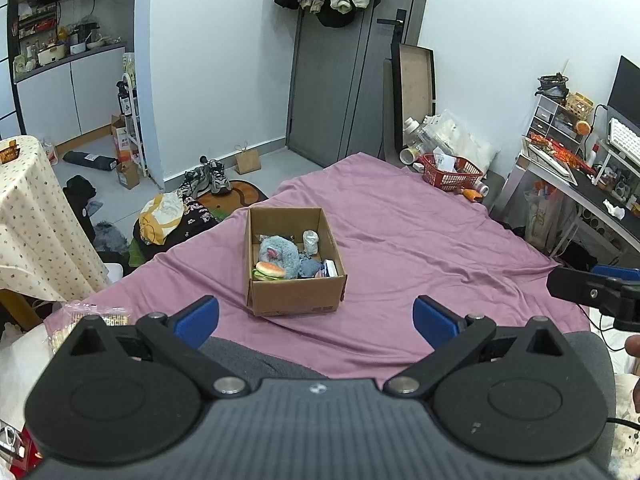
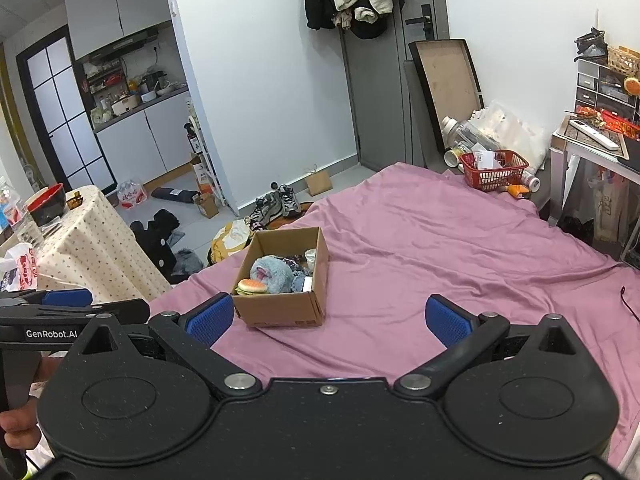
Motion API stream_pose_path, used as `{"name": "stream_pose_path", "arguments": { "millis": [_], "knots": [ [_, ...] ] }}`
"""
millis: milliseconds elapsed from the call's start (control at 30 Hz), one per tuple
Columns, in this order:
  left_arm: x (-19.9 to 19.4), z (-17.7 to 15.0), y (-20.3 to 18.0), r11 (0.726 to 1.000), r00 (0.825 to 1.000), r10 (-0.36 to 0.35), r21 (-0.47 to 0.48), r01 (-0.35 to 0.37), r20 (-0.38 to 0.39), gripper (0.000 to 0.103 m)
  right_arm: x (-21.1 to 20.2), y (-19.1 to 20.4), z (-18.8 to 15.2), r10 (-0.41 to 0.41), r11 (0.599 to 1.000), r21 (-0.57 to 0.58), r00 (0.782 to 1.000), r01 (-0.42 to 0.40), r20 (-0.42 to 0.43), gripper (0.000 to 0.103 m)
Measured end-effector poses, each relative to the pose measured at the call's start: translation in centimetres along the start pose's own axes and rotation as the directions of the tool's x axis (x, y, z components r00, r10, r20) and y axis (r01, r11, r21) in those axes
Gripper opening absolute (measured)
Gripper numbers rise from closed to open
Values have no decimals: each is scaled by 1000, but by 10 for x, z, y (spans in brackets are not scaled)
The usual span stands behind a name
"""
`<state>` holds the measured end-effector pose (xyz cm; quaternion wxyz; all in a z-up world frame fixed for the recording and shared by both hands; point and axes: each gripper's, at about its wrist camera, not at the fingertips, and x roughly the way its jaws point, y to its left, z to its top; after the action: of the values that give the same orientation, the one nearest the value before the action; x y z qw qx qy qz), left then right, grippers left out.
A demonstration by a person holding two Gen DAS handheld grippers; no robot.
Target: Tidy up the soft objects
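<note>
Matt corrugated cardboard box (image 1: 295, 300) on wrinkled pink cloth sheet (image 1: 420, 240); fuzzy, probably plush blue toy (image 1: 278, 254).

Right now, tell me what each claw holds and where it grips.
Nothing. The left claw and right claw are both open and empty above the purple sheet.

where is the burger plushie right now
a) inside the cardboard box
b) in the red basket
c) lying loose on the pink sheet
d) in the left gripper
a: the burger plushie sits in the near corner of the cardboard box beside a grey-blue plush, while the left gripper and the right gripper are both open and hold nothing.
</note>
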<state>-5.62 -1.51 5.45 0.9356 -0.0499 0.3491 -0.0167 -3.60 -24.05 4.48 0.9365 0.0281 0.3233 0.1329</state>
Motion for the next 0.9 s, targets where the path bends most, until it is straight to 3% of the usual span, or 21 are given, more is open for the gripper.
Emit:
{"name": "stream_pose_path", "arguments": {
  "millis": [900],
  "knots": [
    [-13, -1, -5, 1000, 1000, -3, -3, 3, 10, 102, -11, 7, -1, -34, 999, -19, 999, 34, 1, 103]
  ]
}}
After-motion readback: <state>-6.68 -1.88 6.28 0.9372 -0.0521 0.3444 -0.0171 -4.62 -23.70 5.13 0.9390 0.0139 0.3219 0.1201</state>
